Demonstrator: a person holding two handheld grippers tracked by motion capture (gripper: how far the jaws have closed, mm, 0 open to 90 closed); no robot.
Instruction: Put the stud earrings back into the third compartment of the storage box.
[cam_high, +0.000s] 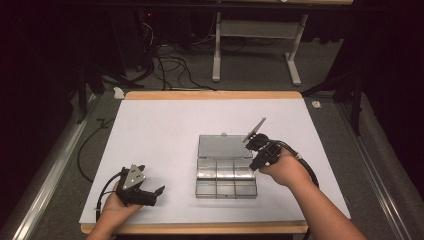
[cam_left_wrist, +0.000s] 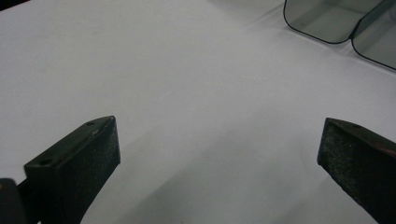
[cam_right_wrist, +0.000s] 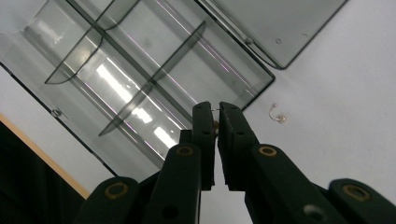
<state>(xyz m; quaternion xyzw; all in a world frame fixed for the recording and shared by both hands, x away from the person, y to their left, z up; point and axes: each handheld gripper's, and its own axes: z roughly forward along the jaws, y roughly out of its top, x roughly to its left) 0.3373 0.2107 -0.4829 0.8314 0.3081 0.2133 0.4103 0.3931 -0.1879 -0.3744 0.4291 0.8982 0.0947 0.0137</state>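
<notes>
No writing shows on clear organizer box (cam_high: 226, 172); right tool (cam_right_wrist: 215, 112) pinches earring (cam_right_wrist: 215, 124).

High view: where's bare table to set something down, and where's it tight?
Free: the whole left half of the white table, between its left edge and the clear divided box, and the far strip beyond the open lid. Tight: right of the box, where the right tongs hover at its corner near a small earring; also the near left corner, under the left tongs.

Compartment box (cam_high: 226, 181) sits right of the table's (cam_high: 165, 130) centre, toward the near edge; its open lid (cam_high: 224, 146) lies flat behind it. Small earring (cam_right_wrist: 277, 115) on table just beside box's corner.
</notes>
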